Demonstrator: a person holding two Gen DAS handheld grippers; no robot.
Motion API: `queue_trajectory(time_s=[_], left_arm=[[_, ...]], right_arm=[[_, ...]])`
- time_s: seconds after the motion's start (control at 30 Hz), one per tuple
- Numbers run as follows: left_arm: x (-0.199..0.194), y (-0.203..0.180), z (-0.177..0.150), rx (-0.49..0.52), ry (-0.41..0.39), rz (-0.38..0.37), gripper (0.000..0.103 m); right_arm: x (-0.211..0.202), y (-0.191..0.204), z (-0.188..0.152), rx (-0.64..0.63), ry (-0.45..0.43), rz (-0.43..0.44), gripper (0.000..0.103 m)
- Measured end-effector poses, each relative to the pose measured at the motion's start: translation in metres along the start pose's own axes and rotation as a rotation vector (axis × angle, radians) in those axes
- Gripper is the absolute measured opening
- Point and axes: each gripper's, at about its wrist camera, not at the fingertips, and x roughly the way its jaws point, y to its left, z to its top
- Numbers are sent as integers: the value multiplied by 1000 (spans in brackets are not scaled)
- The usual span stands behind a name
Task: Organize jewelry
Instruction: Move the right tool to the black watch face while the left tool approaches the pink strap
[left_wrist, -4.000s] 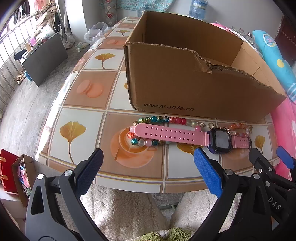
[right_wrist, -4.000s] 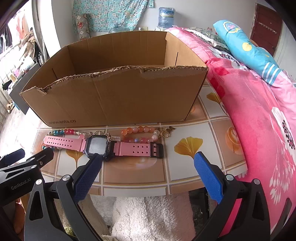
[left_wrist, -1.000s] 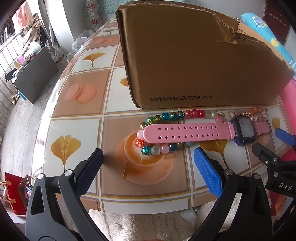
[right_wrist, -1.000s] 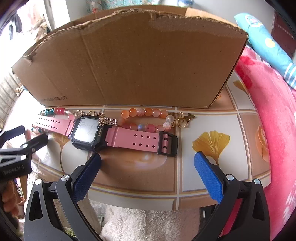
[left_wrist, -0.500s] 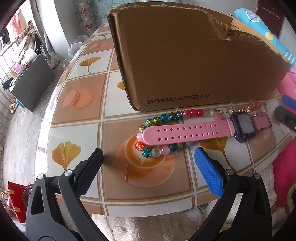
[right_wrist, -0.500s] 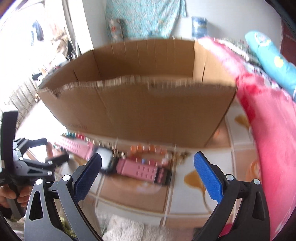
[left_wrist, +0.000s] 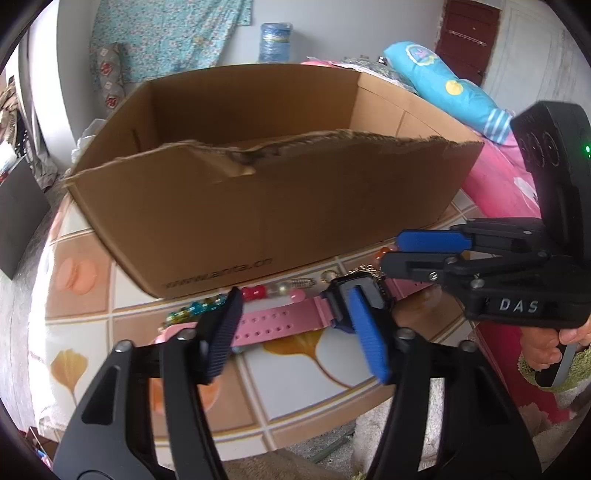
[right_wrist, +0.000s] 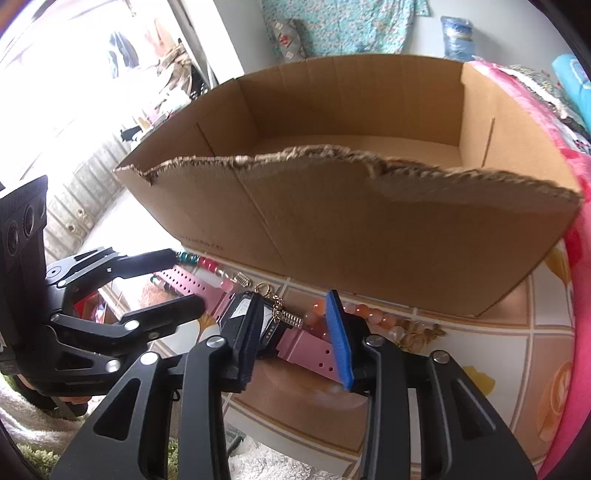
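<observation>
Both hand-held grippers, left (left_wrist: 295, 332) and right (right_wrist: 295, 336), closing around the pink watch (left_wrist: 280, 321), contact unclear

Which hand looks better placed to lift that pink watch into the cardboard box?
Probably the right. The right claw, closing, straddles the pink watch right beside the face, near the middle. The left claw, also closing, straddles only the long strap, so the watch might dangle.

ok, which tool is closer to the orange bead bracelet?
Right. The right tool, jaws closing, straddles the pink watch just in front of the orange bead bracelet; the left tool straddles the strap's far end, beside the multicolour beads.
</observation>
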Motion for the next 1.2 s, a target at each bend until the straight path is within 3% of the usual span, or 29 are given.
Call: queue_trajectory(time_s=[0.17,0.3,0.43,0.63,0.83,0.93,0.97,1.1,1.2], left_arm=[[16,-13,0,38,36,17,41],[17,-12,-1,49,30,13,40],[13,-10,-5,42,27,3,40],[12,-7,-8,35,25,-7,41],[13,0,-6,19,25,-20,42],[11,3,-5,15,24,-20,42],[9,5,-5,7,15,-22,42],[-6,19,-5,-41,-36,-40,42],[-15,29,-5,-53,-57,-27,42]], right_arm=[[10,9,4,-65,43,3,27],[12,4,6,-56,46,-19,26],[14,-2,8,-69,30,-123,22],[5,-10,9,-43,15,-176,20],[-7,-7,9,-38,-2,-112,20],[-6,8,9,-69,-12,-28,28],[-9,12,8,-93,-13,-14,37],[-13,29,1,-196,-2,0,53],[-8,41,-2,-270,14,-17,57]])
